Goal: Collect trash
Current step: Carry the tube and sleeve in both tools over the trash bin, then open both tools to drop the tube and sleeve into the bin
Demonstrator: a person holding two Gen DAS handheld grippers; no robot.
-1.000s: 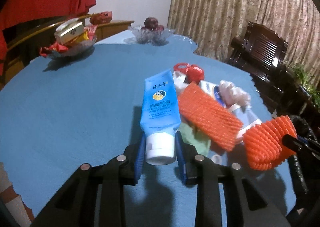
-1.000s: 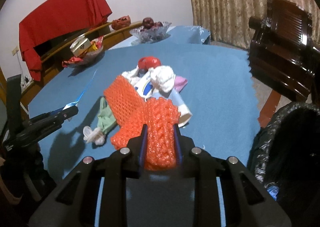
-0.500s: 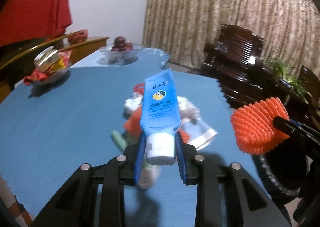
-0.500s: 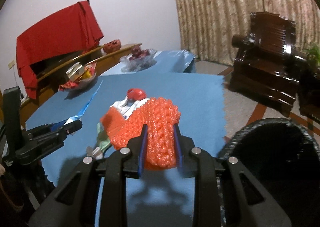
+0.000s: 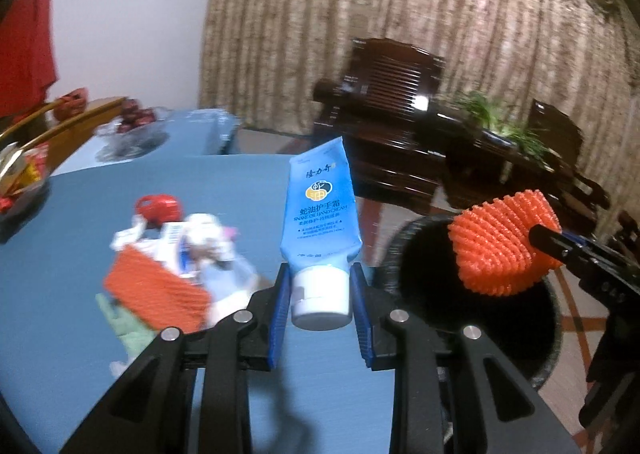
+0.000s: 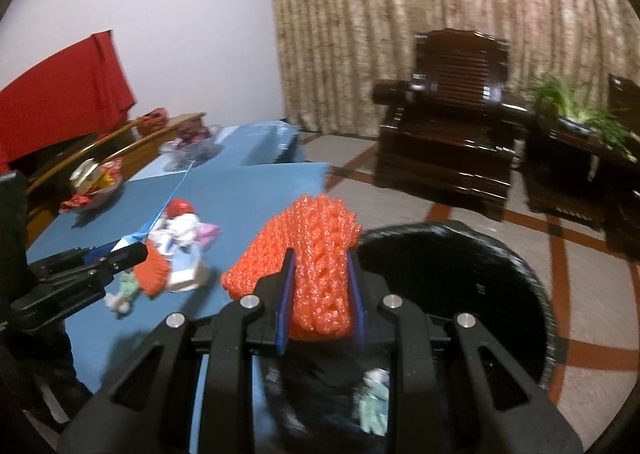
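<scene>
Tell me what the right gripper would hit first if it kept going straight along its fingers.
Probably the black bin: the right gripper, shut on orange foam net, points over its rim. Depth is uncertain.

Blue hand-cream tube and orange foam net above black bin.

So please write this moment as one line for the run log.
left gripper: shut on blue tube | right gripper: shut on orange foam net | black bin: below
</scene>
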